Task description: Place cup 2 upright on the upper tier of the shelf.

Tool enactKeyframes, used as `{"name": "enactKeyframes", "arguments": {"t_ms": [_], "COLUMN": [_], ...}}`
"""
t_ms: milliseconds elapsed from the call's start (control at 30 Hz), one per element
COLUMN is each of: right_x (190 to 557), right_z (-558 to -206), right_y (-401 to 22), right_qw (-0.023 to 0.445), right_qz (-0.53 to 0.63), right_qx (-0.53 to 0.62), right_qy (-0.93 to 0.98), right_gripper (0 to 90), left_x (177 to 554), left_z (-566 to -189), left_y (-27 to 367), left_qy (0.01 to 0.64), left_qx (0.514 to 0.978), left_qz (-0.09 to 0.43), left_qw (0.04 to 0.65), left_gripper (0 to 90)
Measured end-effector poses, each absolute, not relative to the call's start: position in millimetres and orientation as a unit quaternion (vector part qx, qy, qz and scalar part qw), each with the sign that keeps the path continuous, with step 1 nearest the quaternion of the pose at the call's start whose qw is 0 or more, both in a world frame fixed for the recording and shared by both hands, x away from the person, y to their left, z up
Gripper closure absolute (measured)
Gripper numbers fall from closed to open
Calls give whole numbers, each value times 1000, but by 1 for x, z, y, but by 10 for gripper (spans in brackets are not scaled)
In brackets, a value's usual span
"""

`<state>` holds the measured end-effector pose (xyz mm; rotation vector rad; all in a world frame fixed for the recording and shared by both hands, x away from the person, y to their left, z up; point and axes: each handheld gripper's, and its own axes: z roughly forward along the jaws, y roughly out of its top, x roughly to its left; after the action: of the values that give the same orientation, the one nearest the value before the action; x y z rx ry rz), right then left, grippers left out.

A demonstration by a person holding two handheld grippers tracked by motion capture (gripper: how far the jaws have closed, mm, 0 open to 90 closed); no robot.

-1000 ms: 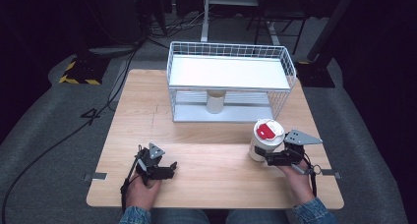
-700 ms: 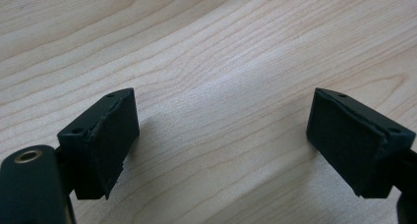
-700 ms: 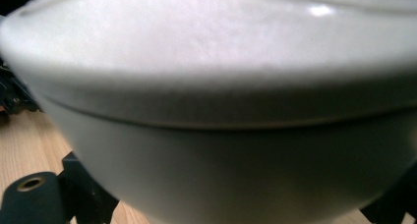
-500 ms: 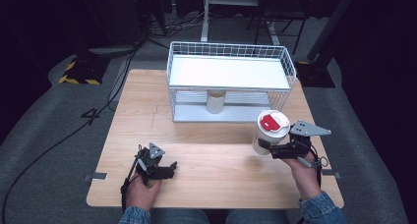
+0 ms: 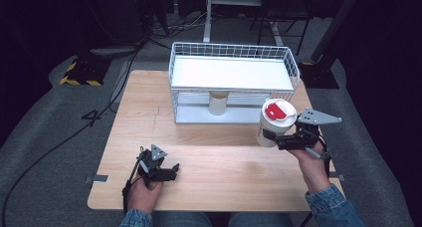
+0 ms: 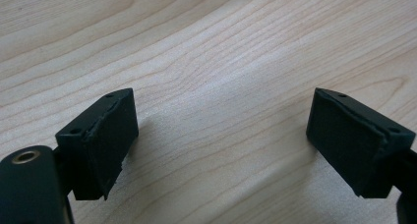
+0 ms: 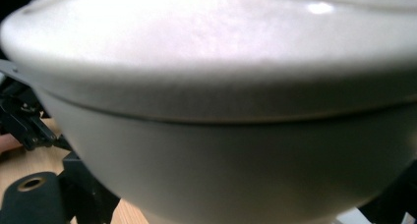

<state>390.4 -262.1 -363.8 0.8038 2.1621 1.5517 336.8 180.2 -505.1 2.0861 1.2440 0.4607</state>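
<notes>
The right tongs (image 5: pixel 272 137) clamp the side of a white cup (image 5: pixel 272 123) with a red-marked lid, holding it upright above the desk (image 5: pixel 214 152), just in front of the wire rack (image 5: pixel 234 80). The left tongs (image 5: pixel 169 172) rest near the desk's front edge, jaws parted with nothing between them

The left gripper (image 5: pixel 171 171) lies low at the near edge of the wire rack's table (image 5: pixel 224 157), jaws parted with nothing between them. The right gripper (image 5: pixel 268 137) is held up off that table, jaws apparently clamping a white cup (image 5: pixel 274 122), forearm angled inward.
</notes>
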Motion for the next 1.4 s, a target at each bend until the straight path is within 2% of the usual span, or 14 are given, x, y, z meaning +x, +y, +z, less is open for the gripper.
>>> {"name": "enactKeyframes", "arguments": {"t_ms": [767, 1400], "right_x": [421, 459], "right_z": [-294, -262], "right_y": [-252, -239], "right_qw": [186, 194], "right_qz": [550, 559], "right_qx": [289, 312], "right_qy": [761, 743], "right_gripper": [115, 115], "left_x": [338, 339], "left_z": [-505, -505], "left_y": [180, 180], "left_qy": [475, 477], "left_qx": [798, 798], "left_qz": [175, 176], "left_qw": [327, 325], "left_gripper": [128, 127]}}
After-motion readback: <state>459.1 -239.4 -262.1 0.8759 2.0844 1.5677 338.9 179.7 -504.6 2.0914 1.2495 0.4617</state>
